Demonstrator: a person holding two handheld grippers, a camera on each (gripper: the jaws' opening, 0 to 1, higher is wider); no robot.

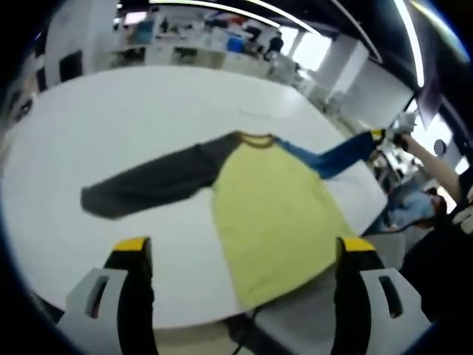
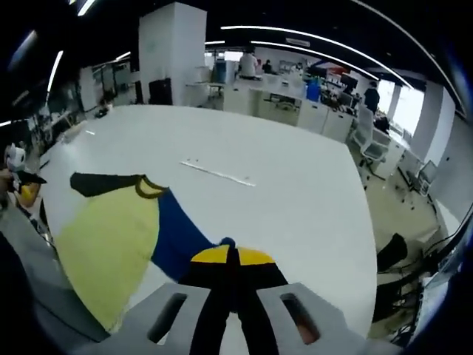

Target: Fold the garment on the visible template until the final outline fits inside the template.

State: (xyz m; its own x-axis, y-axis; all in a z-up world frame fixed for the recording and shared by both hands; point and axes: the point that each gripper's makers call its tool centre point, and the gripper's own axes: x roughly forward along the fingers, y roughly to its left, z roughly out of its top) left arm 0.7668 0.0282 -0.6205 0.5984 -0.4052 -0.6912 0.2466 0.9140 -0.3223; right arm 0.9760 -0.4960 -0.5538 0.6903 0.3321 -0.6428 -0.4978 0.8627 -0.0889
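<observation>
Yellow-bodied, with a dark collar, the garment lies flat on the white counter, in the centre of the left gripper view. Its grey sleeve stretches toward the left of the frame, and its blue sleeve runs to the upper right, where its end is lifted off the counter. In the right gripper view, the yellow body fills the lower left, and the blue sleeve runs toward the bottom centre.

The right tongs have their yellow tips pressed together on the end of that blue sleeve. They also appear at the upper right of the left gripper view, at the sleeve's end. The left tongs stand wide apart at the bottom of their own view, holding nothing, with the garment's lower hem between them.

A thin pale strip lies on the counter above the garment in the right gripper view.
</observation>
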